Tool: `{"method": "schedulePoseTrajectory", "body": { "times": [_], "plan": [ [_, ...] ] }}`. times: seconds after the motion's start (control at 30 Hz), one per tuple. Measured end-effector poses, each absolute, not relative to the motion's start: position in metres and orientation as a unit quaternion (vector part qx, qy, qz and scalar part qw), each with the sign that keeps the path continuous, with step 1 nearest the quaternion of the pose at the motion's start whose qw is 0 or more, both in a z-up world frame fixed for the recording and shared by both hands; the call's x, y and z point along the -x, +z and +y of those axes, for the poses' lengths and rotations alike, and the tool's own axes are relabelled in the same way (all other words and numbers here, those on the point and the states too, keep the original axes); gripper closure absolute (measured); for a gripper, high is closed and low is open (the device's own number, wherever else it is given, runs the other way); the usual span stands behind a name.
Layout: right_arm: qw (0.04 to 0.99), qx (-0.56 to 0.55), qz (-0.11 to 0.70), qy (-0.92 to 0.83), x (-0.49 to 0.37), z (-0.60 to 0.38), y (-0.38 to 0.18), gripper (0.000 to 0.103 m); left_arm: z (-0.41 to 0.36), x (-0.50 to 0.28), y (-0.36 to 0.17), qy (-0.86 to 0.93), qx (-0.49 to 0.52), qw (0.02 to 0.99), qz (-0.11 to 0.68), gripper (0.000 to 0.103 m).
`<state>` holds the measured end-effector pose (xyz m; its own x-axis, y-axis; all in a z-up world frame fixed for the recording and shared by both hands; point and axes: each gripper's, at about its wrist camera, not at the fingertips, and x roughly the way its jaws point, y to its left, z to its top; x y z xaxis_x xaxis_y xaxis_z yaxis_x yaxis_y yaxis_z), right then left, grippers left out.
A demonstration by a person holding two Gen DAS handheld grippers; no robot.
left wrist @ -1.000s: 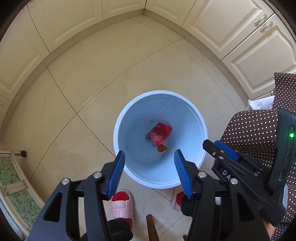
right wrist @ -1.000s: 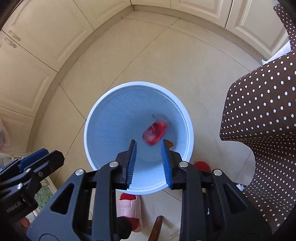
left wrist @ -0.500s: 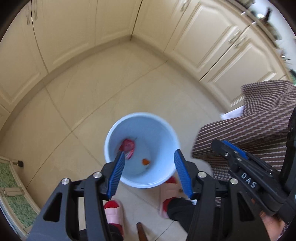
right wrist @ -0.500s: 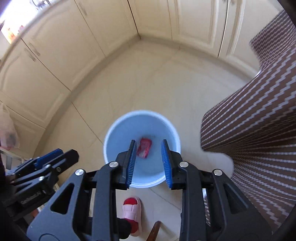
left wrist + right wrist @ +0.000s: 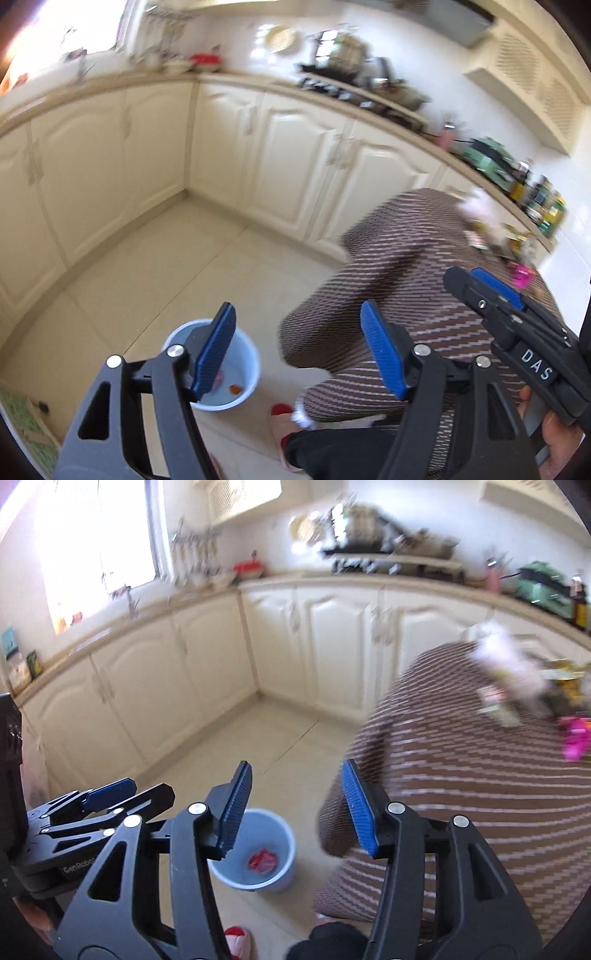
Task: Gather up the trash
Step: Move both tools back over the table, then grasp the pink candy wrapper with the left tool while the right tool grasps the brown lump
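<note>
A light blue bin (image 5: 247,363) stands on the tiled floor, also in the right wrist view (image 5: 284,834). A red wrapper (image 5: 263,861) lies inside it, with a small orange scrap (image 5: 234,388) beside it. My left gripper (image 5: 299,343) is open and empty, high above the bin. My right gripper (image 5: 297,805) is open and empty, also raised well above it. On the brown dotted tablecloth (image 5: 480,768) lie blurred bits of trash: a white crumpled piece (image 5: 506,664), a pink item (image 5: 574,738) and a flat packet (image 5: 496,705).
Cream cabinets (image 5: 280,155) line the corner, with a cluttered countertop (image 5: 388,565) above. Pink slippers (image 5: 282,421) and dark trouser legs are by the bin. The table edge hangs close to the right of the bin. A green mat (image 5: 18,417) lies at far left.
Both grippers rose and tilted up from looking straight down into the bin; the bin shrank to the lower frame, and the counters and table top came into view. The right jaws opened wider.
</note>
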<state>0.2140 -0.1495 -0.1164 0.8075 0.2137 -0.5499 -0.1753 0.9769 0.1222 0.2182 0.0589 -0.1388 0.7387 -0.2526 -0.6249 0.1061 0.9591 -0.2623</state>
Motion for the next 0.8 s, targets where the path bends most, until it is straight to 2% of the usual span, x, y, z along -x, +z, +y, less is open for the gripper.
{"method": "schedulePoseTrajectory", "body": {
  "times": [0.33, 0.53, 0.63, 0.8],
  "plan": [
    [0.964, -0.073, 0.251, -0.048, -0.143, -0.322, -0.085, 0.048, -0.113, -0.202, -0.089, -0.234, 0.011, 0.914, 0.330, 0.033],
    [0.949, -0.095, 0.275, -0.120, -0.139, -0.410, -0.089, 0.046, -0.208, -0.218, -0.090, -0.295, -0.033, 0.892, 0.342, 0.033],
    [0.941, -0.102, 0.291, -0.138, -0.148, -0.437, -0.094, 0.042, -0.253, -0.232, -0.096, -0.316, -0.060, 0.876, 0.359, 0.033],
    [0.931, -0.110, 0.318, -0.142, -0.158, -0.472, -0.112, 0.041, -0.307, -0.249, -0.111, -0.314, -0.109, 0.866, 0.373, 0.034]
  ]
}}
